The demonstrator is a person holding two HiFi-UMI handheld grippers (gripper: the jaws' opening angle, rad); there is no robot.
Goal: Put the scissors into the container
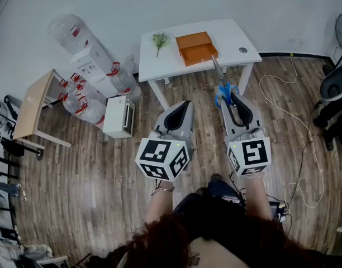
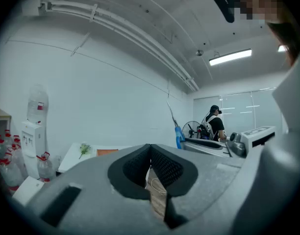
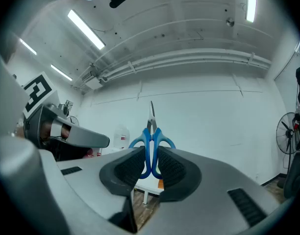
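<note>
Head view has me standing on the wooden floor a little way short of the white bench (image 1: 227, 35), with both tools held out over the floor in front of me. My right hand-held gripper (image 1: 229, 98) is clenched on the scissors (image 1: 222, 82); the right gripper view shows the pads pressing the two blue handle loops together and the blades standing straight out ahead, apparently closed. So the scissors are in the air in my grasp, their tip pointing toward the bench's near edge, and the pick-up part looks done. What is left, as I judge it, is the carry to the orange container (image 1: 196, 48) on the bench, lowering the scissors in and letting go — none of that has begun to show. My left hand-held gripper (image 1: 184, 106) is closed at the tips with nothing between the pads; only floor shows through the slit below them. Beside the container lies a small green sprig (image 1: 160, 39), well clear of my path. I cannot make out how deep the container is or whether its two orange parts are a tray and a lid. From the right gripper view the container is nearly hidden behind my own jaws — just a sliver of orange.
</note>
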